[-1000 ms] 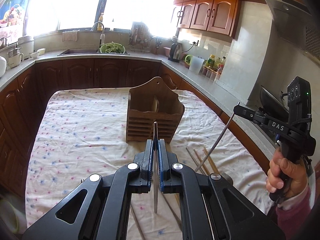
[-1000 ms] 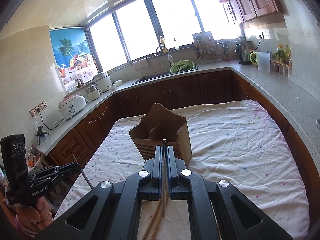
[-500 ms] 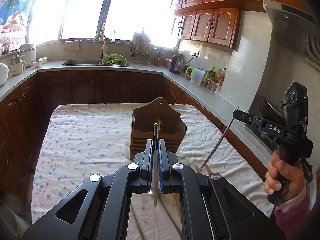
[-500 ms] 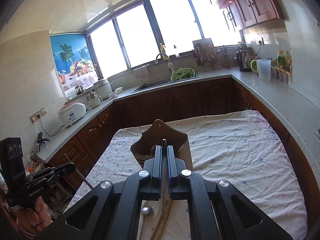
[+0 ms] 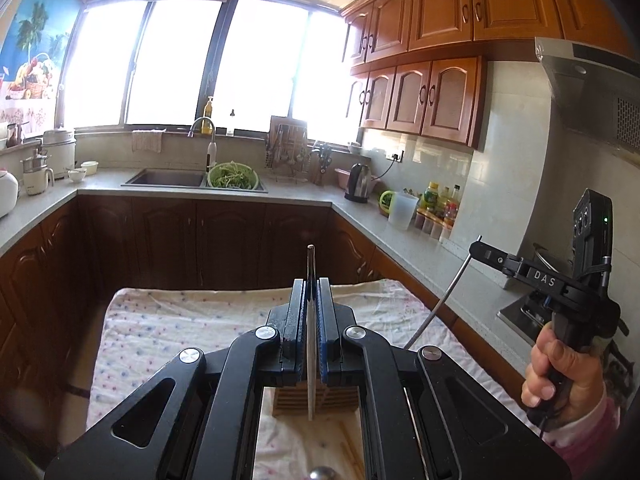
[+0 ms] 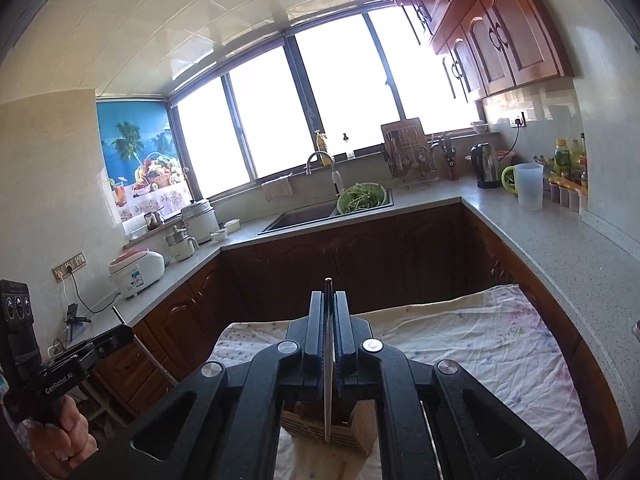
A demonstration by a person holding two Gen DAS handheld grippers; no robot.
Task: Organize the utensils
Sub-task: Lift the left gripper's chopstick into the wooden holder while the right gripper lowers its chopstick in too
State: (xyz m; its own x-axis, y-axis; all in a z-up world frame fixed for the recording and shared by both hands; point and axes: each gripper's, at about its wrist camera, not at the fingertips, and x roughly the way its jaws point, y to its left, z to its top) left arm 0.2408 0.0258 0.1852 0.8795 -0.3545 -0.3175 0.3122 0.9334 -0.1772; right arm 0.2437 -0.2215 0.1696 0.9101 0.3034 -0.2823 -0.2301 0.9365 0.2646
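Below and just ahead of both claws sat the slatted wooden utensil holder [image 5: 315,402], only its lower front showing through each claw's frame, standing on the white cloth-covered table [image 5: 168,332] with coloured dots.

Left claw [image 5: 311,312]: pressed together on a thin flat metal utensil handle [image 5: 309,360], held edge-on. Long axis ran near vertical, top end poking above the fingertips, lower end hanging down across the holder's front. Which end was the working end, could not tell.

Right claw [image 6: 329,320]: likewise pinching a slim metal rod-like utensil [image 6: 328,392], long axis upright in its own view, tip hanging over the holder [image 6: 326,426]. From the left view the same rod [image 5: 438,304] slanted down and toward the left claw.

Both claws were raised, holder beneath rather than in front. Judgement: the coming move was a lowering, lower tip first, into a compartment; compartment openings hidden behind the claw bodies, so alignment could not be checked. Neither hand clearly nearer.

Loose on the cloth beneath the left claw: pale wooden chopsticks [image 5: 350,446] and a round steel spoon bowl [image 5: 322,473], not yet collected.
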